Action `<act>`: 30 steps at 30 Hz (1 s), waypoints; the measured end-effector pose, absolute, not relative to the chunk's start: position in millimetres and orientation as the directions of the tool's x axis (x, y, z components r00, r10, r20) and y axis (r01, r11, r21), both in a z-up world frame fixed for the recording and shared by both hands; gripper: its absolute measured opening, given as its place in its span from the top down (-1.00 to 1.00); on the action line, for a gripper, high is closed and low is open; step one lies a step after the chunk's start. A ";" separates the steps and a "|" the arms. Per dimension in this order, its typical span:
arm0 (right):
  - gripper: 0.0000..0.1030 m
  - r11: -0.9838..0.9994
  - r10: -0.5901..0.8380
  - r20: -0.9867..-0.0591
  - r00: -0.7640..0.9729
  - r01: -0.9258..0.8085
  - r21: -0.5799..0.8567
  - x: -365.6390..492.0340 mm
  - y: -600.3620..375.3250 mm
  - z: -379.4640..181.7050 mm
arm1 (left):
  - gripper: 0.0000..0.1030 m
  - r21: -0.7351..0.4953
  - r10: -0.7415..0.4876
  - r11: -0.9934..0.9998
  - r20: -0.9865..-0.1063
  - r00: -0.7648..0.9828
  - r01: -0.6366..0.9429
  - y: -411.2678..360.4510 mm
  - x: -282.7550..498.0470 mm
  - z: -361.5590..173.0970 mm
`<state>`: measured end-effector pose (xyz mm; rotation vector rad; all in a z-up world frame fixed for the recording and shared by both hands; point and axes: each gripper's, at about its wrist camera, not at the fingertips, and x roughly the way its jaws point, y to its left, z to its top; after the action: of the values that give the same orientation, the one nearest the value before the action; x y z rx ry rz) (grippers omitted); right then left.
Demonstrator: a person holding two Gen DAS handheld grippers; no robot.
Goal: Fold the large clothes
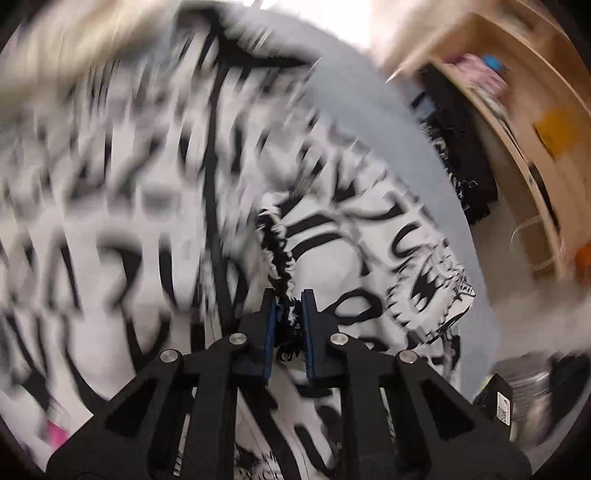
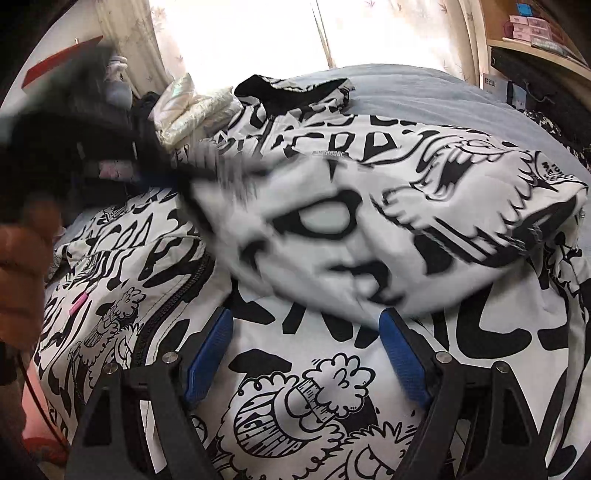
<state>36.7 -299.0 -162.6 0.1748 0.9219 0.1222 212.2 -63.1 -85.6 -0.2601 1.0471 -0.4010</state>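
While the wide black-and-white graffiti-print jacket (image 2: 280, 373) lies spread over a pale blue bed cover (image 2: 424, 92), these lines set out the moment.

Grip: the left gripper (image 1: 287, 317) has its blue pads pressed together on the gathered elastic cuff (image 1: 279, 251) of the jacket's sleeve (image 2: 332, 229), the ruffled black-edged band running away from the fingertips toward the far side.

Other gripper: the right gripper (image 2: 306, 332) stands with its blue-padded fingers well apart, hovering just above the jacket's front panel; nothing sits between them.

Jacket: it covers most of the bed, its black zipper (image 2: 173, 306) running near the left of the right-wrist view, the sleeve lifted and blurred across the middle of the body.

Gripper to garment: the cuff is clamped at the very tips of the left pads; the chest panel lies directly beneath and beyond the right fingers, not touched as far as the view shows.

Step in hand: judged to be bringing the sleeve across the body.

Doing it well: keep the cuff pinched, carry the sleeve low and flat so it lands straight across the chest, and use the free gripper to hold the panel down against dragging.

Surroundings: a light wooden shelf unit (image 1: 517, 122) stands at the right, a bright curtained window (image 2: 258, 33) at the far side.
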 end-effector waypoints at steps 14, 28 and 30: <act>-0.66 0.961 0.111 -0.721 0.684 0.113 0.254 68.6 -359.3 -65.9 | 0.82 -0.062 -0.169 0.980 -0.766 0.621 0.190 14.3 281.0 -88.7; -0.64 0.811 0.135 -0.850 0.510 0.436 0.390 240.4 -552.3 -139.8 | -0.37 -0.380 -0.369 0.923 -0.815 0.447 0.070 78.4 327.6 -139.7; -0.61 0.799 0.145 -0.863 0.484 0.457 0.391 254.1 -565.7 -157.6 | -0.37 -0.369 -0.369 0.926 -0.833 0.412 0.081 64.6 332.3 -146.0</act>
<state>254.1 -565.7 -157.6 0.6460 1.0671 -0.2068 332.3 64.6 -146.0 -0.2909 1.1145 -0.2875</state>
